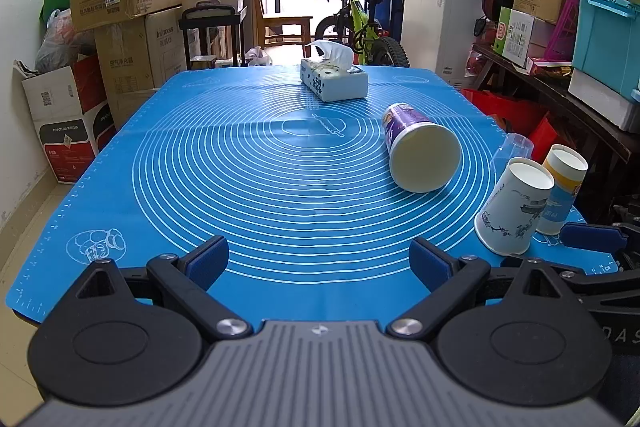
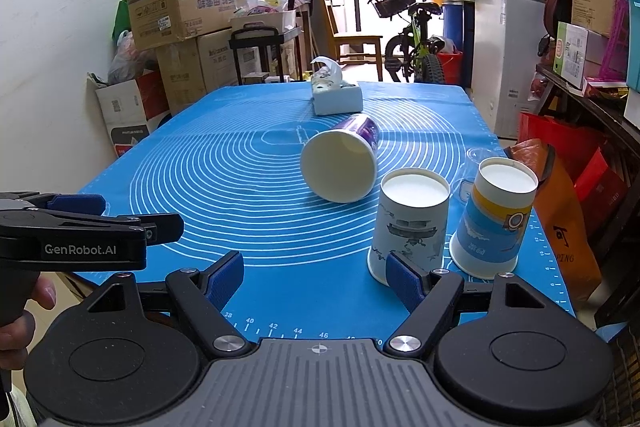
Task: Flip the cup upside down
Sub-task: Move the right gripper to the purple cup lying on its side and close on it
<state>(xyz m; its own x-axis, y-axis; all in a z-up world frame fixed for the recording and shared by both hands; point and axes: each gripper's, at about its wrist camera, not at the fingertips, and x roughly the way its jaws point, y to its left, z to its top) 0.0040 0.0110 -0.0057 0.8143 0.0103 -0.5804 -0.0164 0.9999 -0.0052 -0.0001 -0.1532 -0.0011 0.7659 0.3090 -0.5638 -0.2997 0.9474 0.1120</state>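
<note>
I've got two cups (image 2: 410, 227) already mouth-down at mat's (image 1: 200, 167) right edge. Purple cup (image 1: 420, 151) lies on its side mid-mat, mouth toward me, not yet flipped. A clear cup (image 1: 512, 151) maybe behind. Left gripper (image 1: 318, 259) and right gripper (image 2: 316, 277) both spread wide, holding nothing.

**Cups Sitting Toward the Mat's Right Side**

A mat (image 1: 248, 163) is covering the table. At its far end, near the middle, a tissue box (image 1: 334, 79) is resting. Nearer than the box and slightly to its right, a cup (image 1: 420, 147) is lying on its side, its mouth facing the cameras. Nearer again, by the right edge, two upside-down cups are standing just beside each other: the left inverted cup (image 2: 410, 223) and the right inverted cup (image 2: 494, 217). Behind that pair, a clear cup (image 1: 512, 151) is sitting at the mat's right edge.
</note>
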